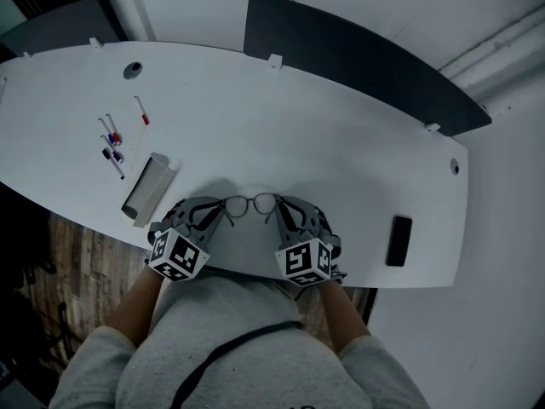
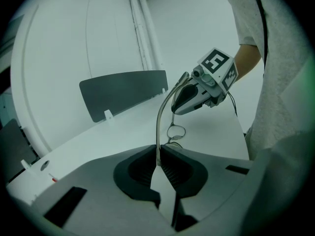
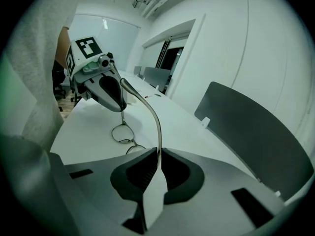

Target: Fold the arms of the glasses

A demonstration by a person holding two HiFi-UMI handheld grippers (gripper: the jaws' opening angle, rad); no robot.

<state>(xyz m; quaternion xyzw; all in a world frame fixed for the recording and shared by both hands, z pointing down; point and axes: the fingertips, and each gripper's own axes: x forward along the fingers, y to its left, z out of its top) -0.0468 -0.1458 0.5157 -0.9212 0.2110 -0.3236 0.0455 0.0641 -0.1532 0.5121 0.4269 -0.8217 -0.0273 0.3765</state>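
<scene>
I hold the glasses (image 1: 252,204) at the near edge of the table (image 1: 324,135) (lenses away from me), left gripper (image 1: 213,214) pinching the left arm (image 2: 158,129), right gripper (image 1: 286,215) pinching the right arm (image 3: 159,136), both near their tips, so each can swing inward to fold.

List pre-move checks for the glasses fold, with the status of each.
1. Left gripper jaws shut on one glasses arm: ok.
2. Right gripper jaws shut on the other arm: ok.
3. Arms folded: not ok, both stand open.
4. Lenses in clear view between the grippers: ok.
5. Lenses touching table: cannot tell.
6. Pens away from the glasses: ok.
</scene>
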